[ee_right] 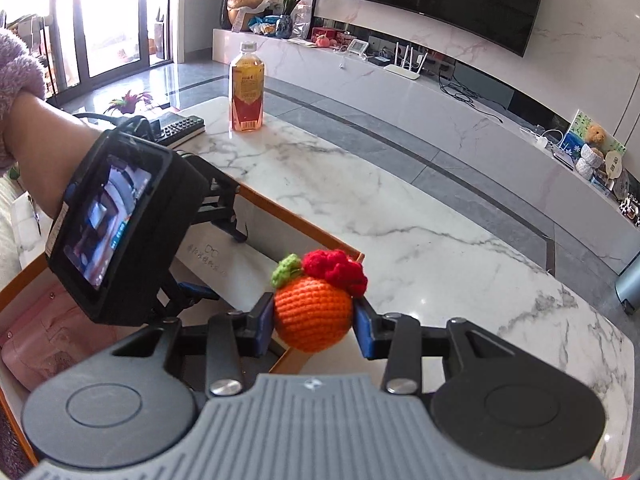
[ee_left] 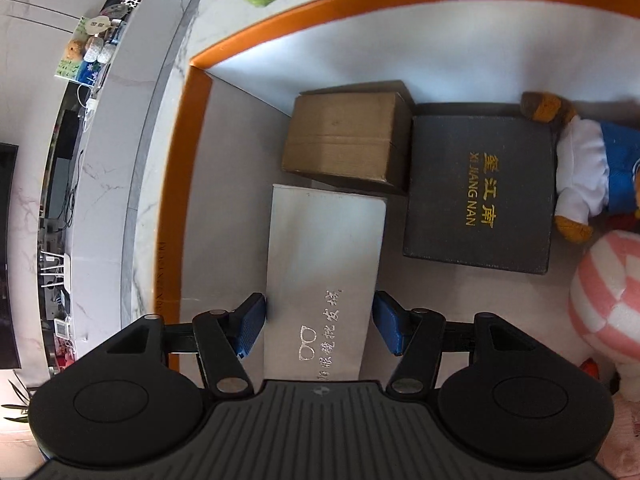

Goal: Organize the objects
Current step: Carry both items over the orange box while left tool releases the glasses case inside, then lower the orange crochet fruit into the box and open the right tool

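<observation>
My left gripper [ee_left: 319,326] is down in the big orange-rimmed box [ee_left: 182,184]. Its blue pads sit on both sides of the long white box [ee_left: 324,264] w/ glasses drawn on it. Can't tell if they're squeezing it. Next to it: brown cardboard box [ee_left: 344,136], black box [ee_left: 480,188] w/ gold letters, teddy [ee_left: 580,168]. My right gripper [ee_right: 314,320] is squeezed tight on the orange yarn fruit [ee_right: 314,314], over the box edge by the marble table [ee_right: 400,220]. A bottle [ee_right: 246,88] stands far back.

Crocheted yarn fruit [ee_right: 314,316] (fuzzy); glossy marble table [ee_right: 400,216]; matt cardboard box [ee_left: 344,136].
</observation>
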`<state>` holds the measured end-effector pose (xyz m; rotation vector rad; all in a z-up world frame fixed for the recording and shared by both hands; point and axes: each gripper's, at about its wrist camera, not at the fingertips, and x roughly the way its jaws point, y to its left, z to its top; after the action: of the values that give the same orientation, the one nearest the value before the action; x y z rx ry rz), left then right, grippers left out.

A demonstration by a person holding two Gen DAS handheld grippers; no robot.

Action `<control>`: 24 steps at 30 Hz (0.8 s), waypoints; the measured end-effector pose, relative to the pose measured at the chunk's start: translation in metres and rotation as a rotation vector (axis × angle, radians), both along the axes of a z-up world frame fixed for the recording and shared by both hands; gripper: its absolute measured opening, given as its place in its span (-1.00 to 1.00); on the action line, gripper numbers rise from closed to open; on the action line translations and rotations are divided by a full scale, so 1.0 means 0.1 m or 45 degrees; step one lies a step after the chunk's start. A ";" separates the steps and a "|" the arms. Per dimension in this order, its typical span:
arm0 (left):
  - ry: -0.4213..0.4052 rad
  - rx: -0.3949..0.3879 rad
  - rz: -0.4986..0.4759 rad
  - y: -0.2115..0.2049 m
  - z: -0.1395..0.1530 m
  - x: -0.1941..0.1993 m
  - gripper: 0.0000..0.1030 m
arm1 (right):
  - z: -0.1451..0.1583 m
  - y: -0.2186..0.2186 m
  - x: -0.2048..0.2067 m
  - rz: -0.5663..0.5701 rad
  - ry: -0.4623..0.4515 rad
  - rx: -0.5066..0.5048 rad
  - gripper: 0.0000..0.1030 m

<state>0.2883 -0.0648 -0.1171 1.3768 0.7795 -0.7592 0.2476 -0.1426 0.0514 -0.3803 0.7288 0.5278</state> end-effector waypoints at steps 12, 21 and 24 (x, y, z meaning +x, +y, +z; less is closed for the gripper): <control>-0.010 -0.087 0.021 0.11 0.04 -0.19 0.38 | -0.09 0.16 0.01 0.037 0.027 -0.024 -0.16; 0.098 -0.401 0.264 0.51 0.72 -0.44 0.35 | -0.18 0.47 -0.16 0.211 0.139 0.009 -0.16; 0.148 -0.452 0.369 0.69 0.85 -0.53 0.33 | -0.29 0.62 -0.17 0.259 0.241 0.034 -0.16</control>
<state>0.2349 0.0039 -0.0318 0.8853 0.8656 -0.7124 0.2304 -0.0804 0.0228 -0.3849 0.8695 0.7725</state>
